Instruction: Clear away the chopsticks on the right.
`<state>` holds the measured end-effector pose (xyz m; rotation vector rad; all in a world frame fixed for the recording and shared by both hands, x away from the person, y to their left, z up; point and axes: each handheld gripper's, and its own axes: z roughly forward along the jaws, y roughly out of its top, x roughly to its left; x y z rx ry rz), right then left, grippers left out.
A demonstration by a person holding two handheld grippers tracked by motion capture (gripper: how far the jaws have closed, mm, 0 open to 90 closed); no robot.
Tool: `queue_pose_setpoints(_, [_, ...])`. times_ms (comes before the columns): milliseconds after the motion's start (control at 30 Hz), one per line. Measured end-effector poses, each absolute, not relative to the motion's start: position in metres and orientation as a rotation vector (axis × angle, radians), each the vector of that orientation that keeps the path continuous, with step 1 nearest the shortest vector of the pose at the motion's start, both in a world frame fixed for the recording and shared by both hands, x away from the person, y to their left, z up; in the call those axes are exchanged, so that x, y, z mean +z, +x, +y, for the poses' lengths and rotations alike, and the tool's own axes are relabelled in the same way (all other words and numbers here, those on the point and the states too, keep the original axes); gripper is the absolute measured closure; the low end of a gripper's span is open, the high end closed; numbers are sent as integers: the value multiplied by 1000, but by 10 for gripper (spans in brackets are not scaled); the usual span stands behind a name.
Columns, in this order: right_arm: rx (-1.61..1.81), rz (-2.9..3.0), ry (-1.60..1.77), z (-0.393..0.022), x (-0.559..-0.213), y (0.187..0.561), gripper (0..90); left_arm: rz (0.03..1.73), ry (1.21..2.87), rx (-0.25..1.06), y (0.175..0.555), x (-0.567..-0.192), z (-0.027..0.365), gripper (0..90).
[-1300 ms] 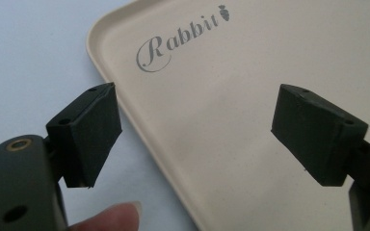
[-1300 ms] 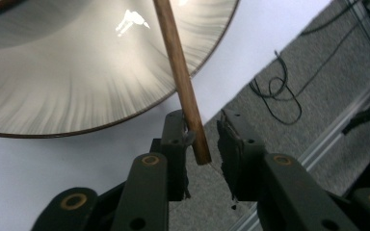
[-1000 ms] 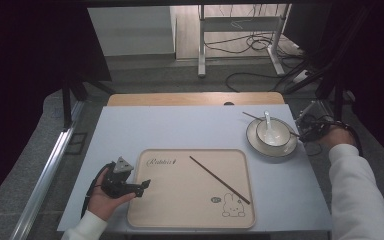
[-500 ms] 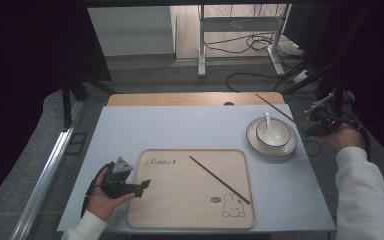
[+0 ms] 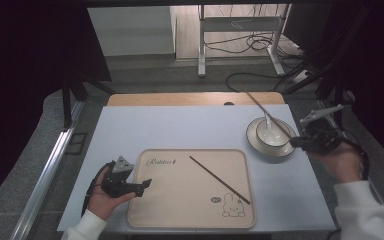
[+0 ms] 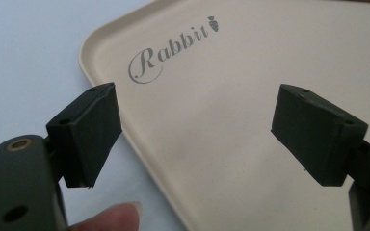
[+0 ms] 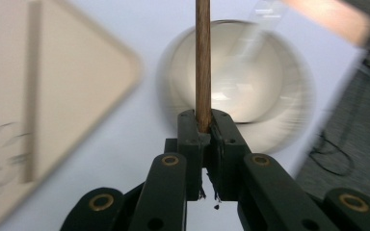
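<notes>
right hand-held gripper (image 7: 204,122) clamps chopstick (image 7: 203,62) | high view: bowl (image 5: 272,132) beside, second chopstick (image 5: 219,179) on tray (image 5: 150,215) | left hand-held gripper (image 6: 192,139) wide

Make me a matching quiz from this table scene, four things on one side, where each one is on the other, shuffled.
Things:
1. chopstick
2. second chopstick
3. spoon
4. left gripper

Places:
A. in the bowl on the plate
B. clamped in the right gripper
C. lying on the tray
D. open at the tray's left edge

Pairs: 1-C, 2-B, 3-A, 4-D
</notes>
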<state>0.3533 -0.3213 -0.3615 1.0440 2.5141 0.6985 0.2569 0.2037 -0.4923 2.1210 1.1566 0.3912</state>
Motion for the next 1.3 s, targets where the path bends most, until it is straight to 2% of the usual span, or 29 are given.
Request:
queue_pose_setpoints(33, [698,2578,1000,-301,-373,335,840,1152,2126,395,257,-492,204,180])
queue_pose_setpoints(167, [659,2684,928,-274,-394,313,839,1150,2128,397,256,-491,203,180])
queue_pose_setpoints(200, [620,2754,889,-255,-412,300,839,1148,2133,395,256,-492,202,180])
queue_pose_setpoints(533, [390,2915,845,-203,-468,280,837,1143,2132,383,257,-492,202,180])
queue_pose_setpoints(700, [285,2922,825,-190,-480,275,832,1137,2130,371,259,-492,202,179])
queue_pose_setpoints(867, [247,2909,818,-187,-487,273,826,1131,2135,362,260,-493,202,180])
queue_pose_setpoints(1033, [306,2850,752,-186,-477,268,614,1132,2131,367,261,-492,201,180])
queue_pose_setpoints(1067, [497,2815,731,-178,-460,269,571,1134,2136,369,260,-492,202,180])
queue_pose_setpoints(1133, [559,2821,734,-173,-455,271,557,1135,2134,371,260,-492,202,180])
queue_pose_setpoints(1167, [690,2834,718,-149,-447,282,551,1137,2131,374,259,-491,202,180])
queue_pose_setpoints(1200, [690,2834,718,-149,-447,282,551,1137,2130,375,259,-491,202,180])
queue_pose_setpoints(1233, [726,2844,701,-140,-446,287,567,1139,2124,380,258,-491,202,180])
queue_pose_setpoints(1300, [741,2871,660,-111,-451,303,670,1137,2129,387,256,-490,202,180])
